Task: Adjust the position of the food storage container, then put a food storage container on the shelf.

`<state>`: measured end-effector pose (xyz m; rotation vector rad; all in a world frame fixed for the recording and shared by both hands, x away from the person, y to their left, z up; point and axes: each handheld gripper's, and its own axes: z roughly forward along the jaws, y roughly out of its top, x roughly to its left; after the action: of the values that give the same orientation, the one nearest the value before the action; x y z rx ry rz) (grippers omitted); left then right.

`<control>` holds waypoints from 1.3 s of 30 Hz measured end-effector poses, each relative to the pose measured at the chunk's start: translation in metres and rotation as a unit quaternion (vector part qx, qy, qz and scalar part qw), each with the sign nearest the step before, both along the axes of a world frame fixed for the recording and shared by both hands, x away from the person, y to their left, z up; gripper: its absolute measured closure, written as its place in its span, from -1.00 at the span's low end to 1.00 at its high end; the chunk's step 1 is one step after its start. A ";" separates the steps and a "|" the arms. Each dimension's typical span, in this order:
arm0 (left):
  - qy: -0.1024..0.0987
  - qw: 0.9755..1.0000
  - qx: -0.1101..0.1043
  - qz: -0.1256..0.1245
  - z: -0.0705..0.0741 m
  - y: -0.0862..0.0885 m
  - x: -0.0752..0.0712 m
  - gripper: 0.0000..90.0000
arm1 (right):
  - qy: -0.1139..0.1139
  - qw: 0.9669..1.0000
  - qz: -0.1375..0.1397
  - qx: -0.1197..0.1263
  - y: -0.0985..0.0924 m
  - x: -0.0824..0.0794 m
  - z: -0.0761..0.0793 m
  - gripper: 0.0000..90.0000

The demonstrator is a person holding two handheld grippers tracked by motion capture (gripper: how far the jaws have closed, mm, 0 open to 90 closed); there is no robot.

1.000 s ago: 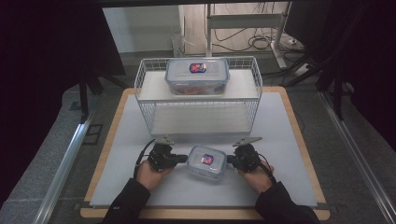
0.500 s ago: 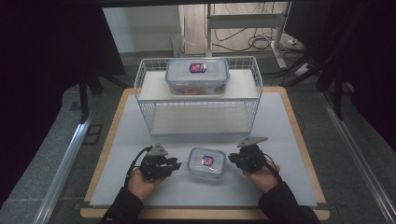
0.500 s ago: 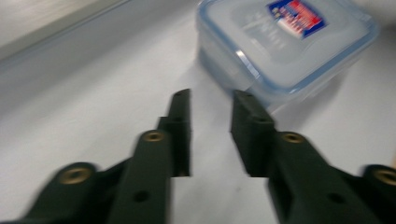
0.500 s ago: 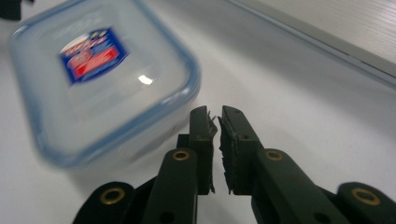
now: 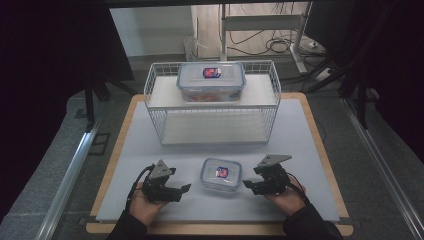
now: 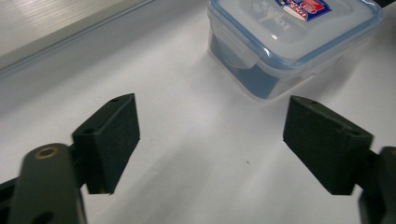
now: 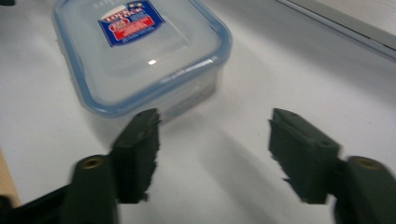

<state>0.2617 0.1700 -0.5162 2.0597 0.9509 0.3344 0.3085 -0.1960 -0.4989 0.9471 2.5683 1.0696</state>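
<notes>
A small clear box (image 5: 221, 174) with a blue-rimmed lid and a red-and-blue label sits on the white mat near the front edge. My left gripper (image 5: 183, 189) lies just to its left and my right gripper (image 5: 248, 184) just to its right, both apart from it. In the left gripper view the box (image 6: 289, 37) stands beyond the left gripper (image 6: 212, 140), which is open over bare mat. The right gripper view shows the box (image 7: 140, 56) ahead of the right gripper (image 7: 217, 149), also open and empty. Both pairs of jaws have just been opening.
A white wire rack (image 5: 215, 125) stands at the back of the mat, with a larger clear lidded box (image 5: 211, 80) on its top shelf. The white mat (image 5: 300, 150) rests on a wooden board (image 5: 326, 150). Dark floor and metal rails lie on both sides.
Both grippers have drawn back sideways from the small box, the left one leftward and the right one rightward. Their jaws have gone from shut to open. The box stays put.
</notes>
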 end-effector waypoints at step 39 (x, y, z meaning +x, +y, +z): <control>0.154 0.979 -0.093 -0.095 -0.006 -0.051 0.072 -0.62 | 0.129 0.988 -0.013 0.082 0.026 0.018 -0.003 -0.54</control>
<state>0.3337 0.1187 -0.5222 2.0411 0.9163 -0.1748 0.3270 -0.1701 -0.5015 1.2298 2.6918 1.2395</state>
